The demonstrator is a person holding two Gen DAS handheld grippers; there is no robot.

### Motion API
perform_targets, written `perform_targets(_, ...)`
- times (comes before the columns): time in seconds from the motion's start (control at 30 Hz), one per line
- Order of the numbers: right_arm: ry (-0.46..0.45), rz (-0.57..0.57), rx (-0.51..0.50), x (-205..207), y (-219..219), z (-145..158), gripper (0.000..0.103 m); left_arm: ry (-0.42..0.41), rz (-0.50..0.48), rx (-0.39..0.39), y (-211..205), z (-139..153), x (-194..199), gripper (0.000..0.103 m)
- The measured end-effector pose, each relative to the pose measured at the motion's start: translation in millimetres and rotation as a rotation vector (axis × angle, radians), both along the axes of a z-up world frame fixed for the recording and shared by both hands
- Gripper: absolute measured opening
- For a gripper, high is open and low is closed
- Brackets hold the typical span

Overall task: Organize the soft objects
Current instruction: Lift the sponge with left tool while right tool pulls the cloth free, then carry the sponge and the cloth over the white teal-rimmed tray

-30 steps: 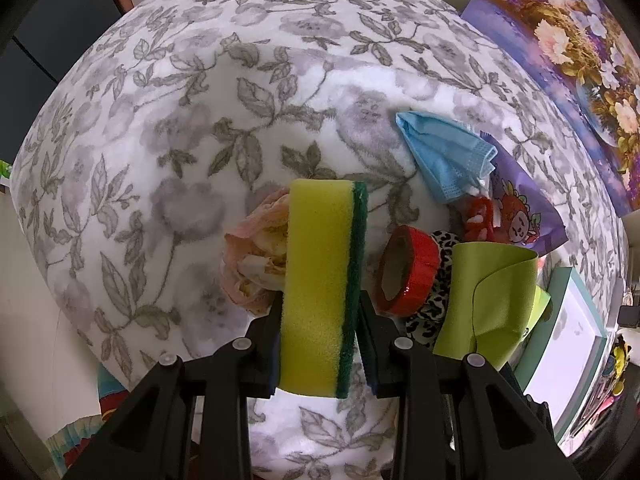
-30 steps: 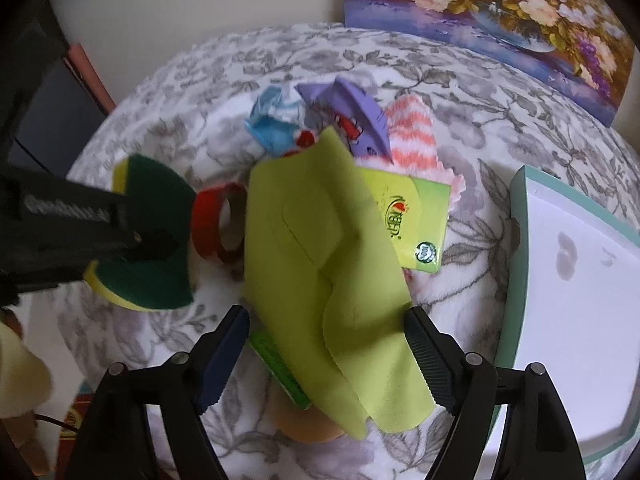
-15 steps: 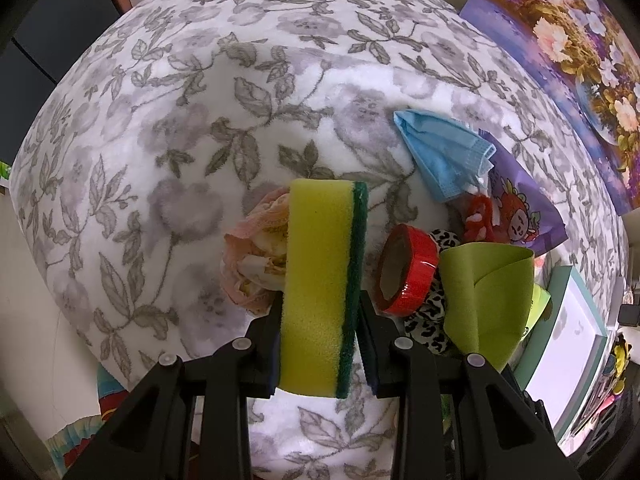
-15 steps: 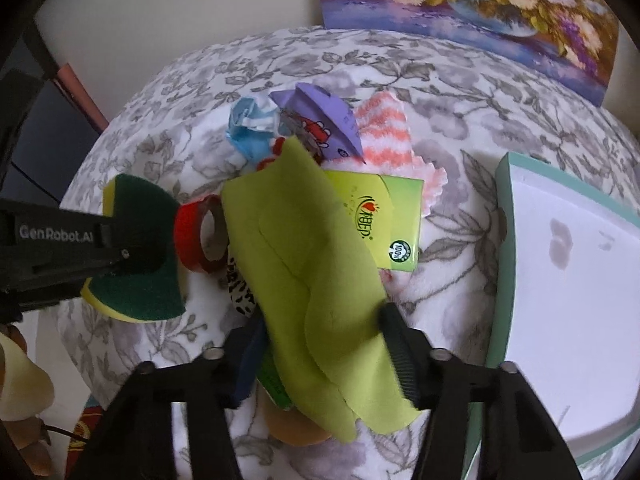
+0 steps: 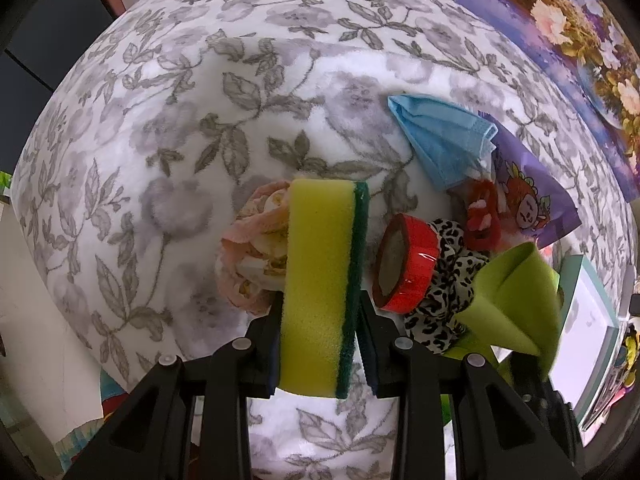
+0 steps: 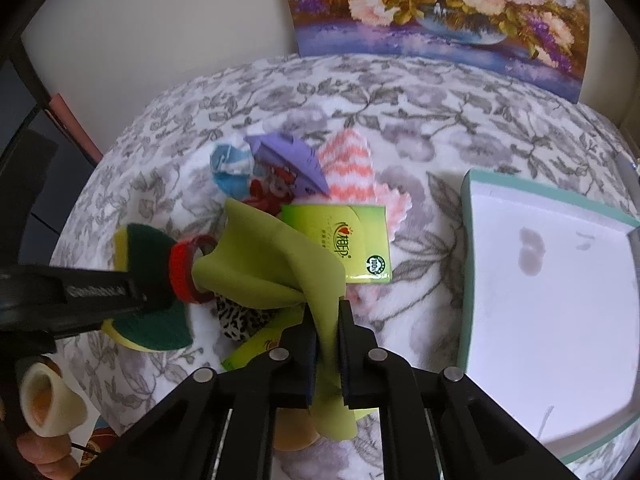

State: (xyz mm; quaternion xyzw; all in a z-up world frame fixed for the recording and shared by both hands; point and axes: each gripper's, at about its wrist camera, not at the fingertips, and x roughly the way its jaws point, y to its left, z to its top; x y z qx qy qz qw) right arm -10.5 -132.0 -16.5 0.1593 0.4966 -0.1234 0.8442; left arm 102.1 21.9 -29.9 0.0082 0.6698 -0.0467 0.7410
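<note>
My left gripper point(image 5: 318, 312) is shut on a yellow sponge with a green scouring side point(image 5: 320, 280), held upright above the floral cloth; it also shows in the right wrist view point(image 6: 148, 320). My right gripper point(image 6: 326, 316) is shut on a lime green cloth point(image 6: 276, 264), which hangs bunched from its jaws above the pile; the cloth also shows in the left wrist view point(image 5: 516, 304). In the pile lie a blue face mask point(image 5: 440, 140), a purple packet point(image 5: 528, 196), a red tape roll point(image 5: 404, 268), a leopard-print scrunchie point(image 5: 444, 312) and a pink fabric bundle point(image 5: 248, 248).
A teal-edged white tray point(image 6: 468, 264) lies to the right of the pile. A green tissue pack point(image 6: 352, 240) and an orange-striped cloth point(image 6: 352, 164) lie behind my right gripper. A flower painting point(image 6: 440, 12) leans on the wall at the back.
My right gripper has closed on the lime green cloth and lifted it, so it bunches up. My left gripper still holds the sponge in about the same place.
</note>
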Motion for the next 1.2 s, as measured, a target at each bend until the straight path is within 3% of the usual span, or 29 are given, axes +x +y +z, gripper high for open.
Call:
perform_targets(0.17,-0.05,-0.012,-0.024,-5,-3,21,0.009,-0.033,0.006,-0.025,2,11,0,0.033)
perform_targets(0.47,-0.185,-0.049,-0.033,-23,-12,69,0.009,-0.151,0.014,-0.137,12,58,-5,0.033)
perform_targets(0.6,-0.222,-0.07,-0.053,-30,-18,82,0.009,-0.207,0.0,-0.153,9,75,-12,0.033)
perform_targets(0.9,-0.189,-0.193,0.011,-45,-61,74,0.009,-0.235,-0.094,-0.208,-19,88,-28,0.033)
perform_targets(1.2,-0.147,-0.334,0.001,-75,-110,67,0.009,-0.284,-0.182,-0.231,-59,105,-56,0.033)
